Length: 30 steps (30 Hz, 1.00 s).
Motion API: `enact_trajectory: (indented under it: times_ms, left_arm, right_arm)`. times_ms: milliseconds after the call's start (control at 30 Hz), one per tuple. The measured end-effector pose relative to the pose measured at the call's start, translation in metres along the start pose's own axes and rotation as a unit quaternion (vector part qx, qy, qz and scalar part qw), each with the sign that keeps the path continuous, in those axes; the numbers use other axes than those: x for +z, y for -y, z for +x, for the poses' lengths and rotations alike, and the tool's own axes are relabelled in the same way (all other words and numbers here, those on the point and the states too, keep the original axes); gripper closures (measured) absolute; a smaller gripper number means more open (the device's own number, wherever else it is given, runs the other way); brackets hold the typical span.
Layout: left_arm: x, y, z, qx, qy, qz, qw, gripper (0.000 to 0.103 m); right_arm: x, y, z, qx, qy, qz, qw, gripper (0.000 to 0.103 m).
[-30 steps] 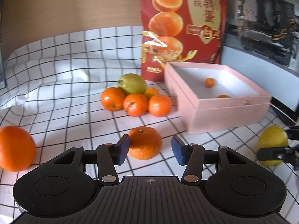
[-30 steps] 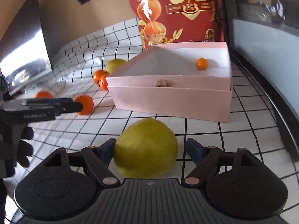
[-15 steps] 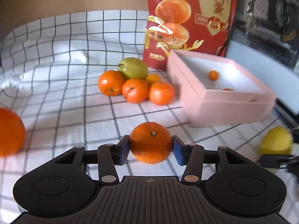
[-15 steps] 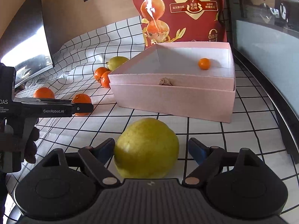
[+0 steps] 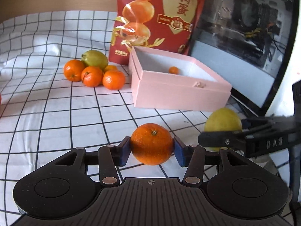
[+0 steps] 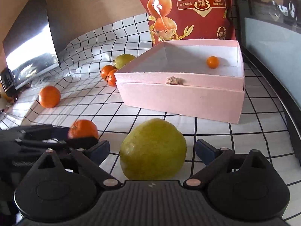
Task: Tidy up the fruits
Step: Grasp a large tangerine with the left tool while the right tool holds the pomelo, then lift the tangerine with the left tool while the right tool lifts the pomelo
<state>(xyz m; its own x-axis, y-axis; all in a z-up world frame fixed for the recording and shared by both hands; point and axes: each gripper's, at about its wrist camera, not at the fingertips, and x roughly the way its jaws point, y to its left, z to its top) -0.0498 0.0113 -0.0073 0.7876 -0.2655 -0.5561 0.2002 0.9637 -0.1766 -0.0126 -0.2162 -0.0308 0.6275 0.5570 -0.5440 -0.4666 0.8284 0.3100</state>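
My left gripper [image 5: 152, 150] is shut on an orange [image 5: 152, 144] and holds it above the checked cloth; the orange also shows in the right wrist view [image 6: 82, 129]. My right gripper [image 6: 152, 149] is open around a yellow-green fruit [image 6: 153, 151] on the cloth, its pads apart from the fruit's sides; that fruit shows in the left wrist view [image 5: 223, 122]. An open pink box [image 5: 180, 98] holds a small orange [image 5: 173, 70]; the box shows in the right wrist view [image 6: 180, 96].
A pile of oranges [image 5: 94, 75] with a green fruit [image 5: 95, 60] lies left of the box. A lone orange [image 6: 49, 96] sits on the cloth at the left. A red snack bag [image 5: 156, 18] stands behind the box. A dark monitor [image 5: 242, 28] stands at the right.
My left gripper closed on the orange, lifted it and carried it right, towards the box and the right gripper. The right gripper stayed open around the yellow-green fruit.
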Motion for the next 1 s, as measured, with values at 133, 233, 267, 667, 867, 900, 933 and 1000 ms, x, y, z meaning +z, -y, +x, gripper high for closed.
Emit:
enact_trajectory:
  times_ms: [133,233,267,667,867,900,933,1000]
  left_arm:
    - [0.001,-0.004,0.002,0.003,0.003,-0.004,1.0,0.049]
    - [0.002,-0.006,0.003,-0.002,0.0,-0.009,1.0,0.049]
    - [0.002,-0.006,0.004,-0.003,-0.002,-0.008,1.0,0.049]
    - [0.002,0.003,0.006,0.007,-0.006,0.007,0.9999,0.048]
    - [0.001,0.008,0.006,0.02,-0.005,0.007,0.9998,0.05]
    - [0.001,0.009,0.006,0.021,-0.005,0.005,0.9997,0.05]
    - [0.001,0.009,0.006,0.024,-0.005,0.004,0.9997,0.05]
    - [0.001,0.009,0.006,0.026,-0.005,0.004,0.9996,0.05]
  right_arm:
    - [0.001,-0.007,0.003,-0.011,-0.012,-0.017,1.0,0.003]
    - [0.001,-0.015,0.006,-0.03,-0.026,-0.041,0.998,0.003]
    - [0.0,-0.018,0.007,-0.036,-0.032,-0.053,0.997,0.002]
    - [-0.015,-0.028,-0.005,-0.055,-0.061,-0.122,0.989,0.004]
    - [-0.013,-0.004,-0.017,-0.082,-0.056,-0.082,0.992,0.007]
    - [-0.012,-0.001,-0.02,-0.082,-0.055,-0.077,0.992,0.007]
    - [-0.012,0.001,-0.022,-0.088,-0.054,-0.075,0.992,0.007]
    - [-0.012,0.001,-0.025,-0.103,-0.047,-0.082,0.99,0.007]
